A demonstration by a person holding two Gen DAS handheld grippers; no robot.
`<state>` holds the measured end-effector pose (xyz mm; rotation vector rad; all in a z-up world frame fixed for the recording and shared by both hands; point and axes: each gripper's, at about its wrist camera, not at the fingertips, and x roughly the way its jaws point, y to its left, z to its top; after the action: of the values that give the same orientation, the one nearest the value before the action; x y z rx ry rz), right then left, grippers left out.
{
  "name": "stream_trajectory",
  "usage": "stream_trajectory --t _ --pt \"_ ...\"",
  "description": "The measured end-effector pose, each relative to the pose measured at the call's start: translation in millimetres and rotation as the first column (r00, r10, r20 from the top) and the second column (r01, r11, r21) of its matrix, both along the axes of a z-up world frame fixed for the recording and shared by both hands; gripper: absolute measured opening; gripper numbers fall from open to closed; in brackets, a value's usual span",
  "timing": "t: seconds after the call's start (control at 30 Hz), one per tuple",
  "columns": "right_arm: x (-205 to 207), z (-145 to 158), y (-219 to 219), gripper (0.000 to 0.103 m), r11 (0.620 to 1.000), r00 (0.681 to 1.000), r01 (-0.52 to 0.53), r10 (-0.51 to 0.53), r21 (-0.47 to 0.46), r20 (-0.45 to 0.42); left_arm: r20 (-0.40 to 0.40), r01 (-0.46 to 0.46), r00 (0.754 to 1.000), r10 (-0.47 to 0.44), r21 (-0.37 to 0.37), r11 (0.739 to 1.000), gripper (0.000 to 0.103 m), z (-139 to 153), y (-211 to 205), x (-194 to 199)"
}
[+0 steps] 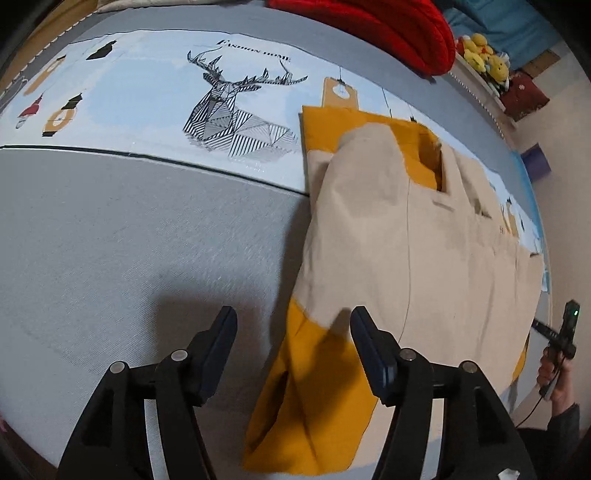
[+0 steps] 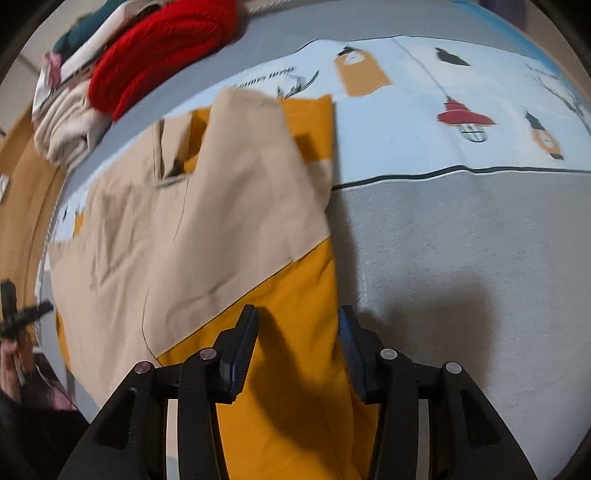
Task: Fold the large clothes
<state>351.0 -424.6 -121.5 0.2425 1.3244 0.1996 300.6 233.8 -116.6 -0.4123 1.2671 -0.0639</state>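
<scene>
One bed sheet (image 1: 110,229), grey with a pale-blue printed band, fills both views. On it lies one large beige-and-mustard garment (image 1: 388,229), right of centre in the left wrist view and left of centre in the right wrist view (image 2: 192,221). One red knit (image 1: 388,29) sits at the top edge, with one pile of folded clothes (image 2: 70,122) upper left in the right view. Two grippers: the left gripper (image 1: 293,332) and right gripper (image 2: 298,332) both hang with jaws apart over the garment's mustard part, holding nothing.
</scene>
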Motion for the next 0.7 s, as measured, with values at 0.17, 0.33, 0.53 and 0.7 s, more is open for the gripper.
stream_trajectory --t 0.17,0.33,0.53,0.7 --pt "1.3 -1.4 5.1 0.024 1.0 1.0 -0.011 0.011 -0.018 0.01 0.038 -0.028 0.999 0.028 0.003 1.0 0.054 -2.7 -7.8 14.7" --pt "-5.5 32.8 12.6 0.005 0.999 0.991 -0.022 0.027 -0.035 0.13 0.085 0.065 0.994 -0.068 0.034 0.997 0.002 7.4 -24.8 21.4" --pt "-8.2 90.6 10.0 0.004 0.999 0.941 0.05 -0.047 -0.001 0.335 0.3 -0.024 0.954 0.016 0.025 0.999 0.0 61.9 -18.6 23.8" --pt "11.0 115.4 11.8 0.004 0.988 0.872 0.151 -0.133 -0.002 0.472 0.402 -0.126 0.91 0.099 0.043 0.991 0.0 79.7 -16.9 43.9"
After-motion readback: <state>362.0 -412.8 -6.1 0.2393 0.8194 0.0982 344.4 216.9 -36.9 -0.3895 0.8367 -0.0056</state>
